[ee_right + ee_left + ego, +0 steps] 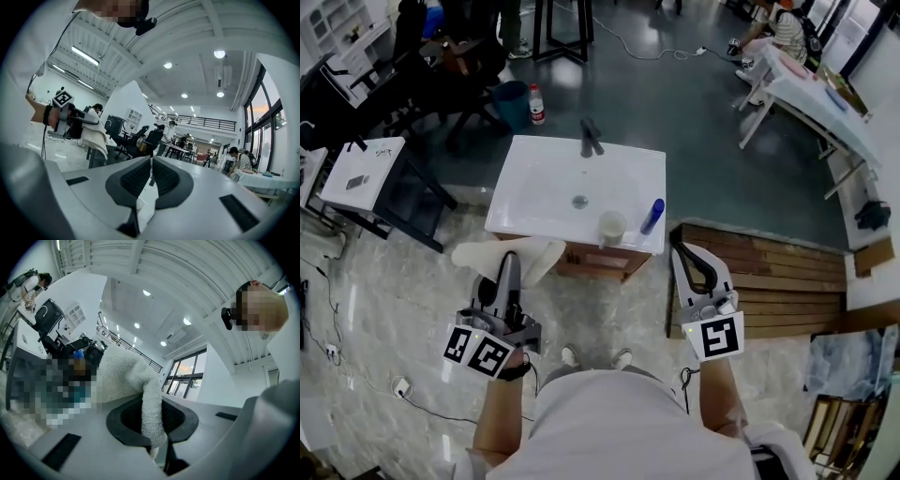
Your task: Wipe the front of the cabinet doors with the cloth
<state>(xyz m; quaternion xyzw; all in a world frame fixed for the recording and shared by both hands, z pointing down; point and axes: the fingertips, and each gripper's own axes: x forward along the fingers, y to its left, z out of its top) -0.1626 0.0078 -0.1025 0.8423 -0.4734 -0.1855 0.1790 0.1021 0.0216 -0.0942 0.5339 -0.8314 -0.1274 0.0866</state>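
The white fluffy cloth (492,255) hangs from my left gripper (508,261), which is shut on it just left of the wooden cabinet front (605,262) under the white sink top (534,187). In the left gripper view a strip of the cloth (149,401) runs between the closed jaws of the left gripper (152,425) and bulges out beyond them. My right gripper (679,249) is held by the cabinet's right front corner, shut and empty. In the right gripper view the right gripper (151,171) has its pads together, and the cloth (96,133) shows far left.
A faucet (590,138), a cup (612,228) and a blue bottle (652,216) stand on the sink top. A wooden slatted platform (769,272) lies to the right. A black table (403,192) stands left. A blue bin (513,103) is behind the sink.
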